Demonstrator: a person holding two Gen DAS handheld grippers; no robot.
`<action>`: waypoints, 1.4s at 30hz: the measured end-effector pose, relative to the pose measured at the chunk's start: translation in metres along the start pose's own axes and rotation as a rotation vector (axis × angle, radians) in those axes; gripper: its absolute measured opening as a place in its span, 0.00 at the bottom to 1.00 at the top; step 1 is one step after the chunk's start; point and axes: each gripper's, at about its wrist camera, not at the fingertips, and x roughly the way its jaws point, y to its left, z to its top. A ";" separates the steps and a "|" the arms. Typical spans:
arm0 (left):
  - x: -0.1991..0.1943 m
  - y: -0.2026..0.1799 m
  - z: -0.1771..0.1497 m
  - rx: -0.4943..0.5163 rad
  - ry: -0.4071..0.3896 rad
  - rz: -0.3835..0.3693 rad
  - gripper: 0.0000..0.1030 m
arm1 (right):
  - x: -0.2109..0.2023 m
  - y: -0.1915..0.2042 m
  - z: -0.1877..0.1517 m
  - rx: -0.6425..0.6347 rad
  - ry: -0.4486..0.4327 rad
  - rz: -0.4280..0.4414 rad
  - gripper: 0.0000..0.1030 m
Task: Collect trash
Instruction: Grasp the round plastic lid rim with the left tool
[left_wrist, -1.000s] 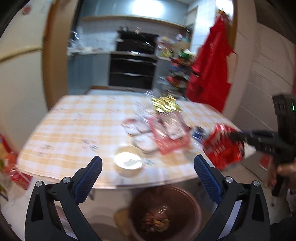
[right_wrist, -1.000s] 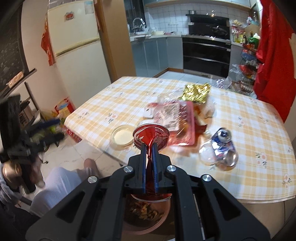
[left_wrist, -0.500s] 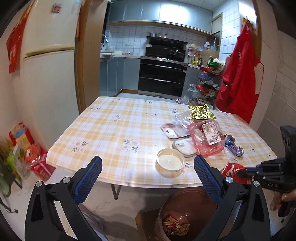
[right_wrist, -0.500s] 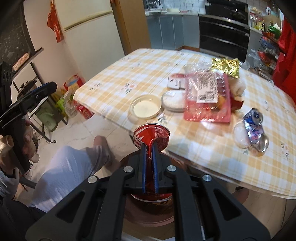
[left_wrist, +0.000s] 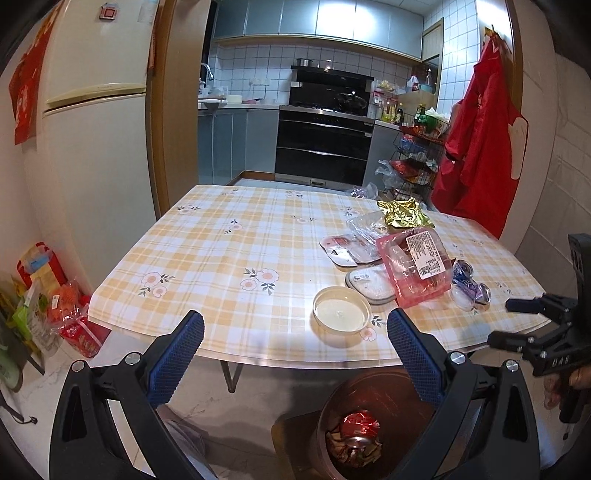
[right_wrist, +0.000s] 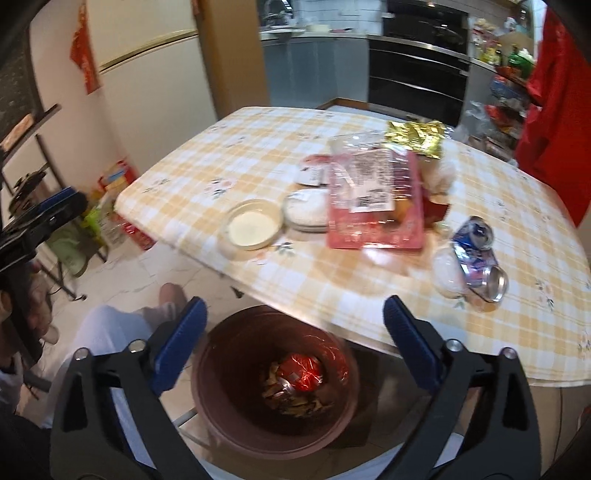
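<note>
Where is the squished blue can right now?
The blue can lies crushed on the table, near its front right edge in the right wrist view, right of the pink plastic tray.

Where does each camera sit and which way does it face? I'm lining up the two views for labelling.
Left wrist: on the left gripper, jaws open, facing across the table to the kitchen; the right gripper shows at right.
Right wrist: on the right gripper, jaws open, tilted down over the trash bin; the left gripper and a trouser leg show at left.
Shared: table, bin, red can, white lid.
</note>
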 end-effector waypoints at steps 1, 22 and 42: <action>0.002 -0.001 -0.001 0.004 0.004 0.001 0.94 | 0.000 -0.003 0.000 0.004 -0.005 -0.013 0.94; 0.082 -0.032 -0.012 0.040 0.171 -0.062 0.78 | 0.012 -0.090 -0.013 0.167 -0.055 -0.140 0.95; 0.224 -0.021 -0.016 -0.090 0.407 -0.045 0.27 | 0.034 -0.155 -0.030 0.229 0.000 -0.210 0.95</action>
